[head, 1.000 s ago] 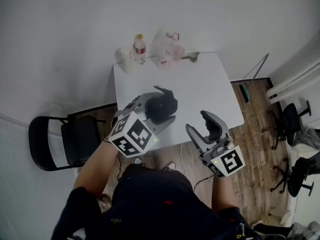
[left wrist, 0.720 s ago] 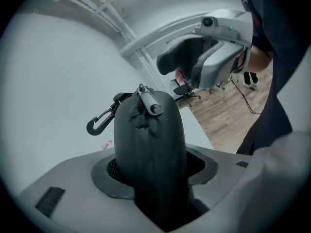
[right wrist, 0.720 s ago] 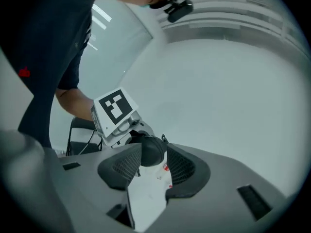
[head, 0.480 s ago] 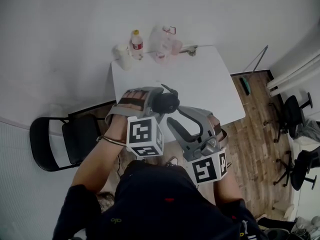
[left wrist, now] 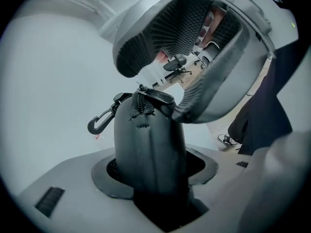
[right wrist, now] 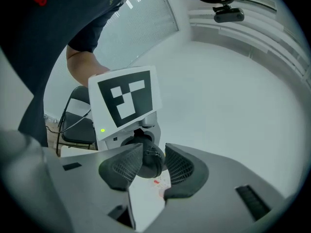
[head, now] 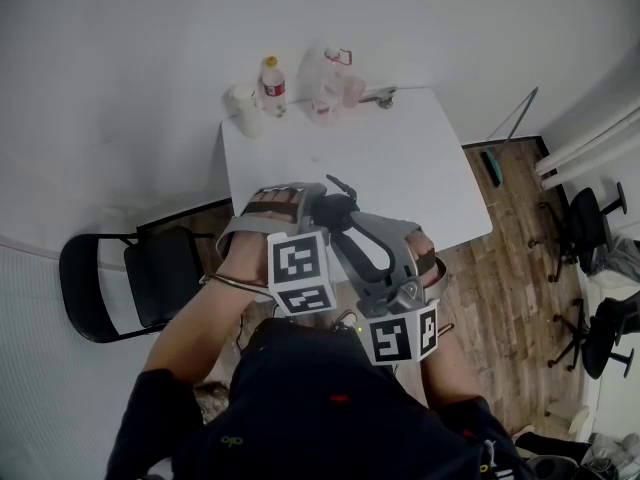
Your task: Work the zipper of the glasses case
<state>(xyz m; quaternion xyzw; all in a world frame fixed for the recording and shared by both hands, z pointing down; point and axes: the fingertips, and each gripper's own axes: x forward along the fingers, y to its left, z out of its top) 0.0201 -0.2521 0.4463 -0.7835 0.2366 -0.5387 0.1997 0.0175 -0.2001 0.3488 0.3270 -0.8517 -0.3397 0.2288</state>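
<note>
The left gripper (left wrist: 155,174) is clamping the black oval fabric glasses case (left wrist: 148,144) at lower centre, while the right gripper (right wrist: 148,168), jaws just closing onto its rounded tip, is risking pinching shell and missing the dark zipper pull (left wrist: 156,95).

- A plain white wall (head: 120,68) filled the upper and left part of the head view.
- A white rectangular table (head: 400,178) stood with its far edge against that wall.
- A wood-plank floor (head: 500,268) showed beside and below the table's right side.
- A black folding chair (head: 125,283) stood on the table's left, close to the wall.
- Two black office chairs (head: 580,230) stood at the right edge, well apart from the table.
- A finely ribbed pale panel (head: 40,368) covered the lower left corner.
- Bright light strips (right wrist: 127,0) glowed overhead in the right gripper view.
</note>
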